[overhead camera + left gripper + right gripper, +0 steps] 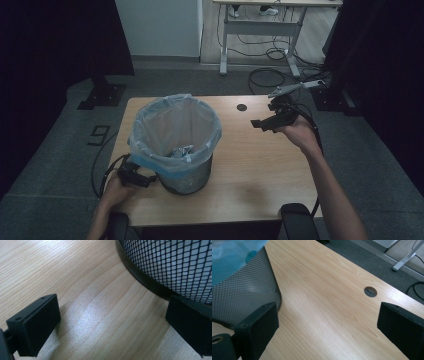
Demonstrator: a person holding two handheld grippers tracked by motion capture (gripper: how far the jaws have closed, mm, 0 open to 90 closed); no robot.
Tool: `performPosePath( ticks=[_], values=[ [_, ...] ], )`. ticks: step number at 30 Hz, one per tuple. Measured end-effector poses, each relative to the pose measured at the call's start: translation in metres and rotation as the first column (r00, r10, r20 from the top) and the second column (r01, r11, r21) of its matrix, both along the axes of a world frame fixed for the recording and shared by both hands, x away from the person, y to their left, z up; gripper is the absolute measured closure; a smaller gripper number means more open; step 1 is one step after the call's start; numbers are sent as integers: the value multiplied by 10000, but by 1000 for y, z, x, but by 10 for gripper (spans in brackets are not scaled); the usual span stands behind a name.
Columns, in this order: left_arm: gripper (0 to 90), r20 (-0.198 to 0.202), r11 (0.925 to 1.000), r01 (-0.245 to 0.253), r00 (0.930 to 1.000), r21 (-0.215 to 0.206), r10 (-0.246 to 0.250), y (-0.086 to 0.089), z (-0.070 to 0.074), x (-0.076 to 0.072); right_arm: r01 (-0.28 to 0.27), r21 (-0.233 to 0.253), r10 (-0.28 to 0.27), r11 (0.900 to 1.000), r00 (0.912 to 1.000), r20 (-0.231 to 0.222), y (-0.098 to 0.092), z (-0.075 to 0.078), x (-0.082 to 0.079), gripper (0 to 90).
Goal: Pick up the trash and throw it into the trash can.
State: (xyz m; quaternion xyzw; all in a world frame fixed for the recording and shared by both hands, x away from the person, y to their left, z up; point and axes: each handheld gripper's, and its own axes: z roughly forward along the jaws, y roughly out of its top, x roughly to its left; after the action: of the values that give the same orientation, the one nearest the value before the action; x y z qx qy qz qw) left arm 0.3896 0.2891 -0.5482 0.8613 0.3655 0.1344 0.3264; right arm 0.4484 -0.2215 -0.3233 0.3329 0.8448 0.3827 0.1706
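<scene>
Inside lined bin (176,145), contents indistinct, base hidden

Light wooden table (260,170) was seen on grey carpet (60,150); round cable hole (242,107) was set near far edge. White-legged desk (265,30) was placed beyond, black cables (270,75) coiled on floor beneath it. Black stand base (102,95) was seen at far left, dark curtains (50,40) hung at both sides. Shoes of person (252,10) were visible under far desk
</scene>
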Motion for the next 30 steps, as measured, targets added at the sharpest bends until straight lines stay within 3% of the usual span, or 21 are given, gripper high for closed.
performPosePath(
  ticks=[20,30],
  values=[
    [0,3,10000,-3,10000,-2,3,0,0,0,934,86,-934,9956,9956,12,-52,-13,-10,53],
    [0,8,10000,-10,10000,-1,10,0,0,0,1106,122,-1106,9938,9938,56,-63,-27,-15,51]
  ],
)
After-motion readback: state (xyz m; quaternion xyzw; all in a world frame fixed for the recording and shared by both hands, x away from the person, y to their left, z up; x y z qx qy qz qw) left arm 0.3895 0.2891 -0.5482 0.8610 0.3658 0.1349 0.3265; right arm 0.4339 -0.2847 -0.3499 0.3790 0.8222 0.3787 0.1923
